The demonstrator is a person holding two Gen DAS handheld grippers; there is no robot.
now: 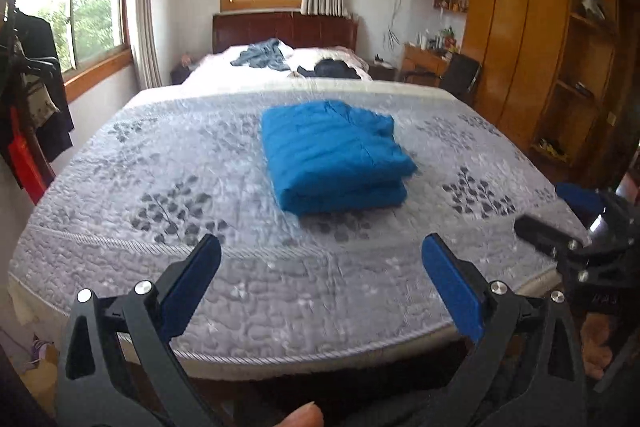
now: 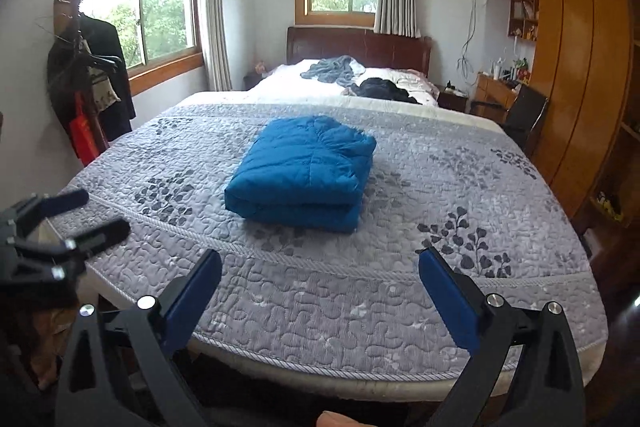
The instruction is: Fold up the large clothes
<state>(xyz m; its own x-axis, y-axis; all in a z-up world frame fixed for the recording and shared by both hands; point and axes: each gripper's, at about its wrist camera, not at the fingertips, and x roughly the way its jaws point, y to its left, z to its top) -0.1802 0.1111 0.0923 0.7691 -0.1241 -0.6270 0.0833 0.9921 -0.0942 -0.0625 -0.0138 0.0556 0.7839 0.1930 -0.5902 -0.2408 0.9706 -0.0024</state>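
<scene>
Handles of both tools are running off the bottom edge of each view; only a fingertip [image 1: 304, 415] of the person is showing. Far clothes on the second bed are too small and blurred to identify. The shelves at right are dark and hard to read.

The left hand-held gripper [image 1: 320, 267] is hovering at the near edge of the bed [image 1: 120, 227], fingers spread wide, nothing between them. The right hand-held gripper [image 2: 320, 271] is doing the same, spread and empty, off to the right of the left one.

The blue folded garment [image 1: 336, 155] is lying mid-bed on the grey quilt [image 2: 440, 187], well apart from both tools, ahead of them and roughly centred between the two, touching neither.
</scene>
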